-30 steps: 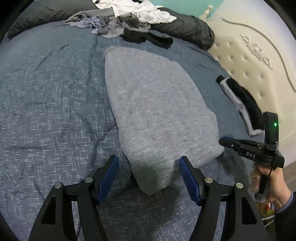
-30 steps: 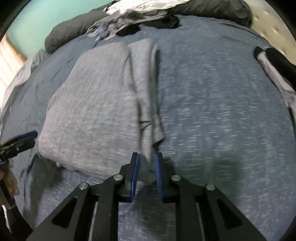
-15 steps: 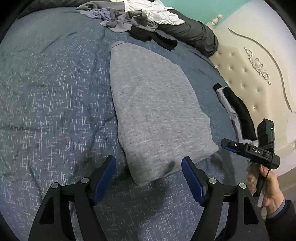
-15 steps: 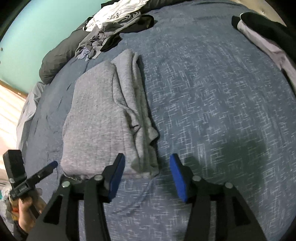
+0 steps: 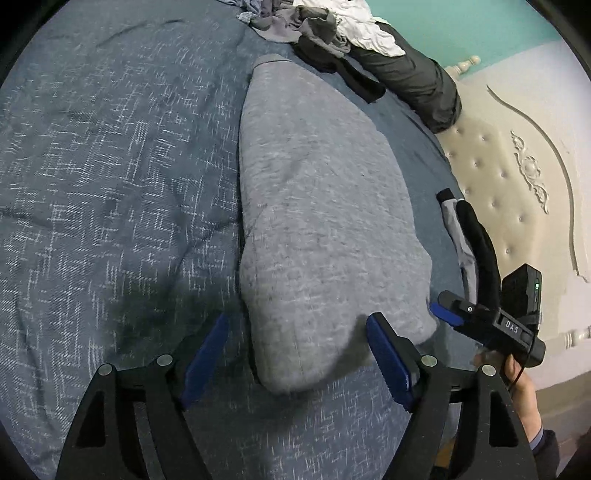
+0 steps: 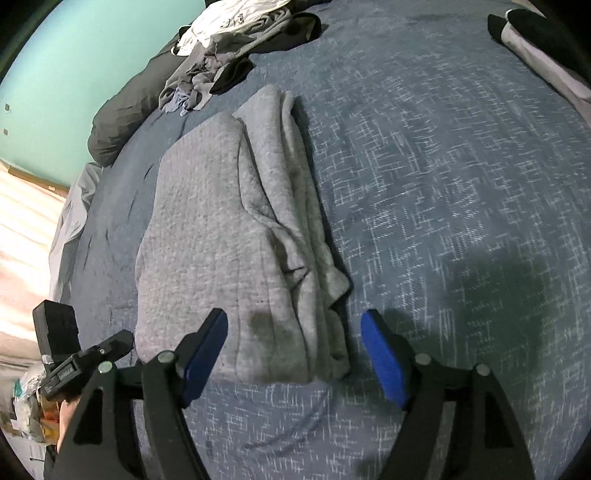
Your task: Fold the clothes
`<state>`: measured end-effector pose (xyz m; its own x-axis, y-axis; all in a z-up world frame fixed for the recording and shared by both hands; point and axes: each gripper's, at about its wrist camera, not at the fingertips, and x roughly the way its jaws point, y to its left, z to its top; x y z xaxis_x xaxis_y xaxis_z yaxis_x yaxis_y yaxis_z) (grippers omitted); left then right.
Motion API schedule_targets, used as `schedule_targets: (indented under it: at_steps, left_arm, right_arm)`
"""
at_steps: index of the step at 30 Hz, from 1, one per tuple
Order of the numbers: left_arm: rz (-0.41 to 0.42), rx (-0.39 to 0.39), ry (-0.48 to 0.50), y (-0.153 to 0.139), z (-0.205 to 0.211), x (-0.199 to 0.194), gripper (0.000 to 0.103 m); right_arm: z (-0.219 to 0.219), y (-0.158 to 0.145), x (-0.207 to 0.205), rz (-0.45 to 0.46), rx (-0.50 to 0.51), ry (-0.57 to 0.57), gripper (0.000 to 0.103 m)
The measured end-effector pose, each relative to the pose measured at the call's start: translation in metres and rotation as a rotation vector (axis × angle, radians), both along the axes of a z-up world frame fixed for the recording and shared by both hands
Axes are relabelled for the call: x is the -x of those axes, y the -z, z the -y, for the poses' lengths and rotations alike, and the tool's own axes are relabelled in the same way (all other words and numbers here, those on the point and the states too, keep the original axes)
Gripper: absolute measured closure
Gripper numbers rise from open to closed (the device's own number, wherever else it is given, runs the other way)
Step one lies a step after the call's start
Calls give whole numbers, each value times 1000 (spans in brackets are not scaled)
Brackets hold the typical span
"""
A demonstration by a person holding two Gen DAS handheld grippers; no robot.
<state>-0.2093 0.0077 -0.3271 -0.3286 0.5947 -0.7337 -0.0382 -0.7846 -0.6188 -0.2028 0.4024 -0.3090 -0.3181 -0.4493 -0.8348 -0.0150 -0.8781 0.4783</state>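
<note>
Evidently, the grey garment (image 5: 317,229) is laid lengthwise-folded on the blue bedspread (image 5: 110,184), nothing is gripped by the opening left gripper (image 5: 295,363) and right gripper (image 6: 295,356), and the unfolded clothes pile (image 6: 236,48) is left.

Open blue bedspread (image 5: 110,192) is left free on both sides of the folded grey garment (image 5: 317,221). The far end is blocked by a clothes pile (image 6: 236,48) — the headboard side by a black-and-grey garment (image 5: 469,240).

The clothes pile (image 5: 314,22) is cut off by the top edge, and the bedspread (image 5: 110,184) pattern is motion-blurred.
</note>
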Motion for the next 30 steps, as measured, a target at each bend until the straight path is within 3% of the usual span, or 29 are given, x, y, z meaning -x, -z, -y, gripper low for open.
schedule_targets:
  at_steps: [3, 10, 19, 23, 27, 30]
  left_arm:
    - [-18, -28, -16, -4, 7, 2, 23]
    - [-75, 68, -38, -11, 24, -16, 23]
    - [-130, 156, -27, -9, 24, -27, 23]
    - [-144, 134, -19, -6, 30, -31, 25]
    - [-152, 107, -38, -10, 45, -22, 26]
    - [-156, 104, -35, -14, 55, -1, 35]
  right_arm:
    - [1, -2, 2, -11, -10, -16, 27]
    - [17, -28, 15, -97, -103, -65, 27]
    - [117, -59, 42, -159, -229, -266, 28]
    - [159, -61, 55, -179, -251, -324, 33]
    - [167, -53, 47, -184, -260, -315, 33]
    - [160, -44, 34, -194, -284, -271, 33]
